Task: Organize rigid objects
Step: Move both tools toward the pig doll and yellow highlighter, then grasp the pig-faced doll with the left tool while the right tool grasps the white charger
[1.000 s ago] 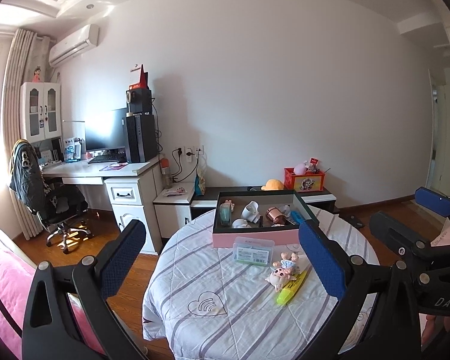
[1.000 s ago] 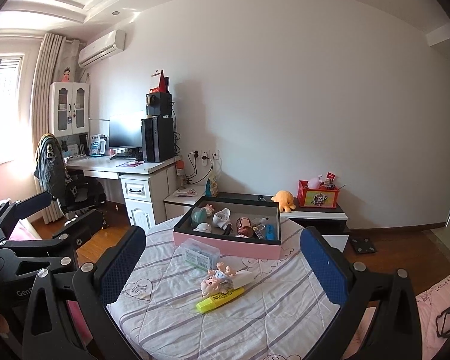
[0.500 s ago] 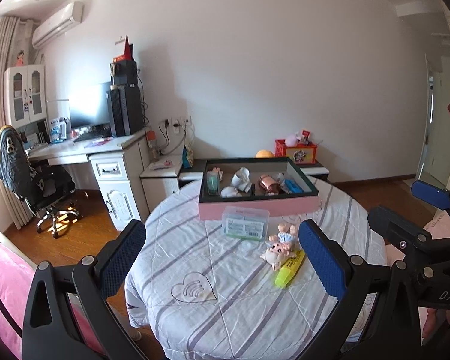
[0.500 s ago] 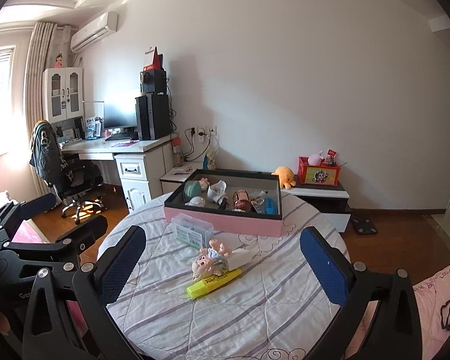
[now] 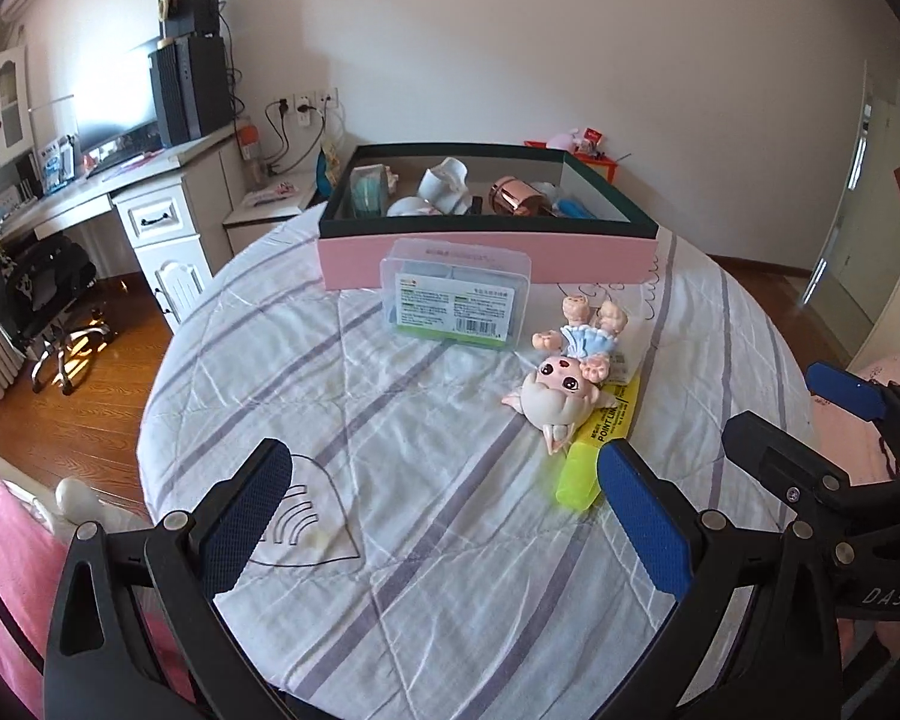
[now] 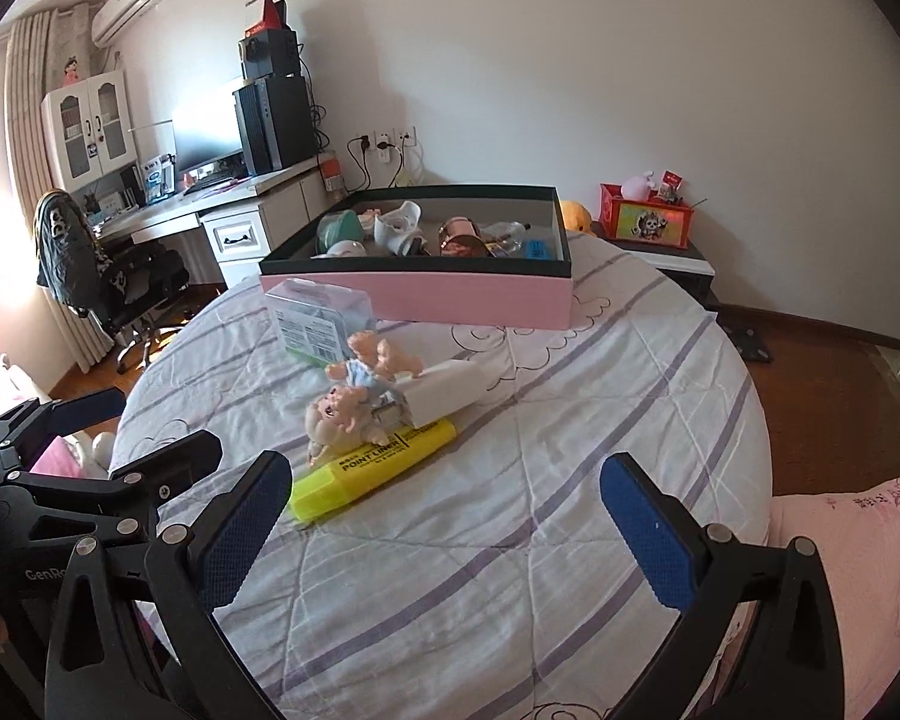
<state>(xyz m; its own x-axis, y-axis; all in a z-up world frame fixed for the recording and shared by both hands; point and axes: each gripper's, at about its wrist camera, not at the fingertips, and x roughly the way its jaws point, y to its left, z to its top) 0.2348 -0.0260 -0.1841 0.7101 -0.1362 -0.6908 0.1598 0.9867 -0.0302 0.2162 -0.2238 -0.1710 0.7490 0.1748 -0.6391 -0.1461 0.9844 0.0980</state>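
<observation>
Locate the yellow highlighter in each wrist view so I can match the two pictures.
Left wrist view: the yellow highlighter lies right of centre, partly under the pig doll, just beyond the left gripper's right-hand finger.
Right wrist view: it lies left of centre, pointing toward the right gripper's left-hand finger.
Shared landmark: the pink box at the table's far side.

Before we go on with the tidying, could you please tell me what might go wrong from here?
1. The pig doll lies on the yellow highlighter and against the white eraser; gripping one may drag the others.
2. The highlighter is round and may roll on the creased tablecloth.
3. The pink box already holds cups and bottles, so a dropped item could knock them.
Both the left gripper and right gripper are open and empty.
</observation>
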